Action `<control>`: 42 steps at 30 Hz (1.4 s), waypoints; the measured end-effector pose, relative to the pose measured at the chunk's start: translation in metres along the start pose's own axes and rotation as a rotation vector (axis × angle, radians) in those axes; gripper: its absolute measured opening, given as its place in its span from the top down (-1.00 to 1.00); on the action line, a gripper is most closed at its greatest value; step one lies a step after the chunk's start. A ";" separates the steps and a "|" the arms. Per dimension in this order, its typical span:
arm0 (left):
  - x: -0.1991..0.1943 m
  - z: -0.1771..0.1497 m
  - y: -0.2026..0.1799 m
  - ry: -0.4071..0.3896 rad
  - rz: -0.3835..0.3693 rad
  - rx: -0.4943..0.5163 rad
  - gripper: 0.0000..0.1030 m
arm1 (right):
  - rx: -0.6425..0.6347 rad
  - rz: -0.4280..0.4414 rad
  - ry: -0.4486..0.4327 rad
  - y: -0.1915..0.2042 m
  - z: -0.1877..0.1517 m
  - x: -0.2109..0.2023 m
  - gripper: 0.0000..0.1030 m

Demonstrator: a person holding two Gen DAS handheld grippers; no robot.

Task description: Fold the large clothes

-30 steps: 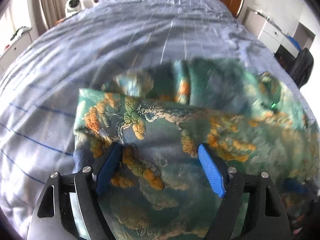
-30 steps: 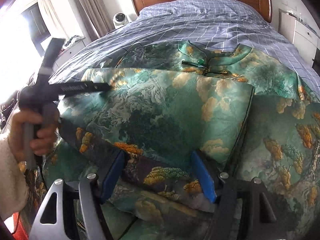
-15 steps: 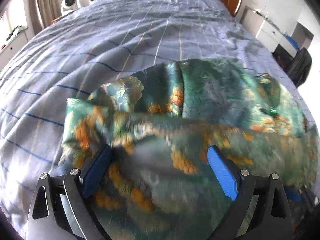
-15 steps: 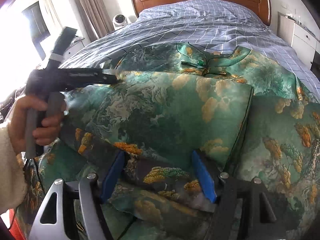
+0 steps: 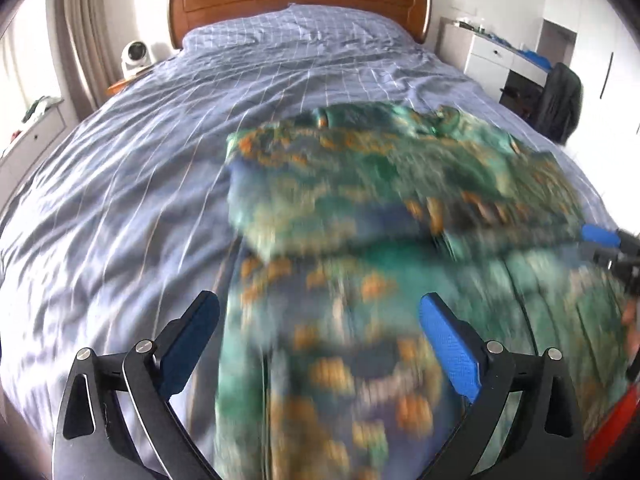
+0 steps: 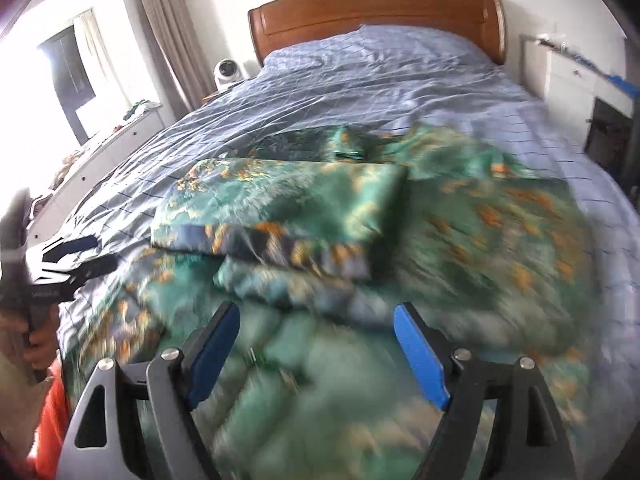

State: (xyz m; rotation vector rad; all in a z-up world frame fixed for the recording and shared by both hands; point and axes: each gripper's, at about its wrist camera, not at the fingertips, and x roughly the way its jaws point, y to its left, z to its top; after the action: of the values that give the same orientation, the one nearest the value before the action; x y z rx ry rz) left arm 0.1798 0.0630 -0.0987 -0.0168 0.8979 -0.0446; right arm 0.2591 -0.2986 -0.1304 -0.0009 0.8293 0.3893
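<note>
Green patterned garment lies partly folded on bed, near foot end, image blurred. I read left gripper spread wide, nothing between its blue pads, garment beneath. I read right gripper likewise spread and empty, above crumpled lower portion. Folded panel rests on top. Wooden headboard beyond.

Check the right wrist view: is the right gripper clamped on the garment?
No. The right gripper has its jaws spread wide, with the green patterned garment lying free on the bed.
</note>
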 end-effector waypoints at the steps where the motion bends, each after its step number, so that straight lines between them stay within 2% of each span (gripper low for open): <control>1: -0.008 -0.012 -0.001 0.001 0.001 -0.006 -0.94 | -0.002 -0.028 -0.006 -0.004 -0.008 -0.013 -0.58; 5: -0.028 -0.049 -0.005 0.003 0.048 -0.023 -0.94 | 0.014 -0.117 -0.030 -0.020 -0.034 -0.052 -0.58; 9: -0.048 -0.071 -0.002 -0.030 0.096 -0.044 -0.94 | 0.080 -0.169 -0.100 -0.036 -0.054 -0.090 -0.58; 13: -0.063 -0.082 0.006 -0.072 0.126 -0.076 -0.94 | 0.126 -0.156 -0.122 -0.046 -0.070 -0.106 -0.58; 18: -0.073 -0.086 0.008 -0.104 0.148 -0.108 -0.94 | 0.134 -0.154 -0.165 -0.040 -0.076 -0.115 -0.58; 23: -0.084 -0.086 -0.001 -0.157 0.193 -0.070 -0.94 | 0.103 -0.125 -0.188 -0.030 -0.074 -0.118 -0.58; 27: -0.085 -0.087 -0.008 -0.146 0.175 -0.022 -0.94 | 0.115 -0.138 -0.188 -0.028 -0.075 -0.116 -0.58; 31: -0.079 -0.094 -0.020 -0.097 0.141 0.035 -0.94 | 0.103 -0.162 -0.190 -0.027 -0.077 -0.115 -0.58; 35: -0.073 -0.102 -0.027 -0.038 0.085 0.037 -0.94 | 0.092 -0.172 -0.186 -0.024 -0.076 -0.113 -0.58; 42: -0.081 -0.094 -0.020 -0.034 0.089 0.047 -0.94 | 0.086 -0.159 -0.149 -0.026 -0.077 -0.109 -0.58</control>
State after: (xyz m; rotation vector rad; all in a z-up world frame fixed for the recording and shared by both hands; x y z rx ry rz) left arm 0.0553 0.0473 -0.0931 0.0658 0.8630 0.0173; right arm 0.1462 -0.3707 -0.1087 0.0419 0.6931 0.2013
